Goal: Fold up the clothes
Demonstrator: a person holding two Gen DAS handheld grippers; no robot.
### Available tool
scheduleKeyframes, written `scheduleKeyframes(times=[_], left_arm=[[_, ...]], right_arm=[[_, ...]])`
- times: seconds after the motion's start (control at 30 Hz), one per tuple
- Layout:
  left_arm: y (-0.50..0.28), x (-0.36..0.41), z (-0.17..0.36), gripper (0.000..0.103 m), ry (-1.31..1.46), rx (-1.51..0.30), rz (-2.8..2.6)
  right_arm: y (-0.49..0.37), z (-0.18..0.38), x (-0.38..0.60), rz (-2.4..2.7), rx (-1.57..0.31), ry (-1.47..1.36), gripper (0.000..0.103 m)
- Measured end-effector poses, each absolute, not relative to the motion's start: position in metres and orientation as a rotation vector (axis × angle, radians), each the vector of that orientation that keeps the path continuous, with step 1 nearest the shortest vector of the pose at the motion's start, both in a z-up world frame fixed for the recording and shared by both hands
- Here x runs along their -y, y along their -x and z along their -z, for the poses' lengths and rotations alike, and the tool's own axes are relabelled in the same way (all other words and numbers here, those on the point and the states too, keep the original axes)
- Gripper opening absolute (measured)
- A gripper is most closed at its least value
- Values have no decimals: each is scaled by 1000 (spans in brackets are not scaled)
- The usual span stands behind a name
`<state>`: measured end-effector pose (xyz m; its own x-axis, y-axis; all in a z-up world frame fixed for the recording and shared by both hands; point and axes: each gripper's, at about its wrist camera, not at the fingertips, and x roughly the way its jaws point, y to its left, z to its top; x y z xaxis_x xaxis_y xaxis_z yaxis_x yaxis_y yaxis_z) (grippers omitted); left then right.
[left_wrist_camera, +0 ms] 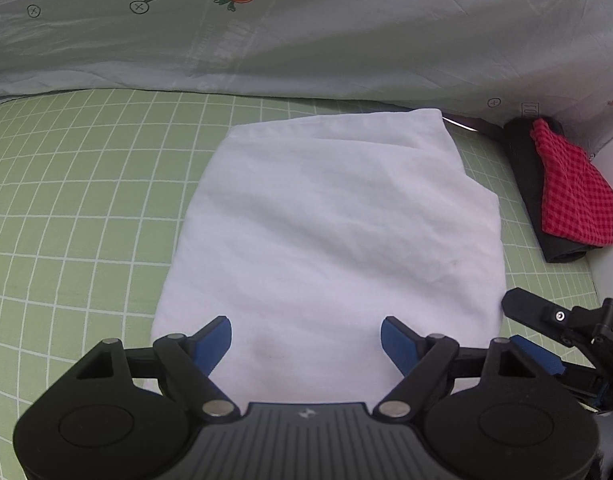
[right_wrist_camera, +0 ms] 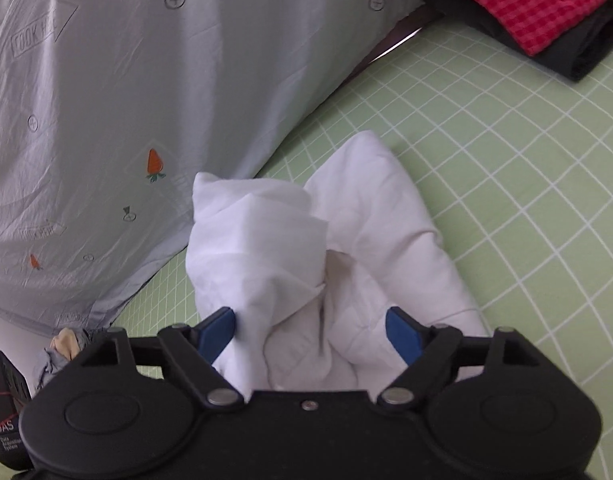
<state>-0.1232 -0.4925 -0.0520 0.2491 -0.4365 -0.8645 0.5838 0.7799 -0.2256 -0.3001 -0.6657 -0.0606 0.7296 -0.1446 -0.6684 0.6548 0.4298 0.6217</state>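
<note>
A white garment (left_wrist_camera: 330,232) lies folded into a flat rectangle on the green grid mat (left_wrist_camera: 74,208). My left gripper (left_wrist_camera: 306,340) is open, its blue fingertips (left_wrist_camera: 216,336) spread just above the garment's near edge. In the right wrist view the same white garment (right_wrist_camera: 306,248) looks bunched and rumpled, with a folded end raised. My right gripper (right_wrist_camera: 312,330) is open, with cloth lying between its spread blue fingertips (right_wrist_camera: 400,330). The right gripper also shows at the right edge of the left wrist view (left_wrist_camera: 562,320), beside the garment's near right corner.
A pale grey sheet with carrot prints (left_wrist_camera: 306,28) hangs along the mat's far edge. A folded black and red checked stack (left_wrist_camera: 566,192) lies at the mat's right end, also in the right wrist view (right_wrist_camera: 522,0). A black box labelled DAS (right_wrist_camera: 4,408) sits lower left.
</note>
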Motion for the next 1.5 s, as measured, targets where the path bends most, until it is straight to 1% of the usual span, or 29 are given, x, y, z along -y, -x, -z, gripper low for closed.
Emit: scheduleKeyframes(times=[0.07, 0.17, 0.33, 0.7, 0.77, 0.8, 0.83, 0.87, 0.9, 0.93, 0.97, 1.0, 1.03, 1.13, 1.33, 1.5], left_arm=[[127, 501, 49, 83, -164, -1113, 714], [134, 515, 45, 84, -182, -1095, 744], [147, 536, 37, 86, -220, -1055, 787], [160, 562, 47, 86, -267, -1067, 846], [158, 567, 53, 85, -286, -1070, 821], [155, 568, 57, 81, -288, -1073, 810], [153, 570, 60, 74, -291, -1075, 799], [150, 569, 62, 71, -288, -1073, 800], [147, 568, 65, 63, -279, -1071, 806], [143, 565, 66, 51, -265, -1074, 810], [140, 562, 67, 43, -250, -1078, 815], [135, 557, 67, 29, -219, -1087, 815], [131, 552, 66, 23, -190, -1094, 813], [114, 528, 56, 17, -85, -1101, 801], [79, 476, 20, 14, 60, -1039, 719], [55, 441, 1, 12, 114, -992, 673]], right_arm=[[321, 61, 671, 624, -552, -1034, 86], [346, 64, 680, 778, -562, -1012, 86], [364, 78, 690, 962, -688, -881, 86], [366, 95, 696, 984, -742, -903, 86], [367, 97, 696, 985, -748, -914, 86], [366, 99, 697, 987, -751, -916, 86], [366, 100, 697, 989, -756, -917, 86], [366, 100, 697, 989, -759, -917, 86], [366, 101, 697, 990, -762, -917, 86], [365, 102, 697, 988, -764, -917, 86], [364, 102, 697, 985, -766, -916, 86], [362, 102, 697, 980, -767, -914, 86], [360, 103, 697, 972, -769, -909, 86], [349, 103, 693, 943, -789, -875, 86], [315, 105, 678, 870, -844, -747, 86], [263, 102, 655, 808, -860, -522, 83]])
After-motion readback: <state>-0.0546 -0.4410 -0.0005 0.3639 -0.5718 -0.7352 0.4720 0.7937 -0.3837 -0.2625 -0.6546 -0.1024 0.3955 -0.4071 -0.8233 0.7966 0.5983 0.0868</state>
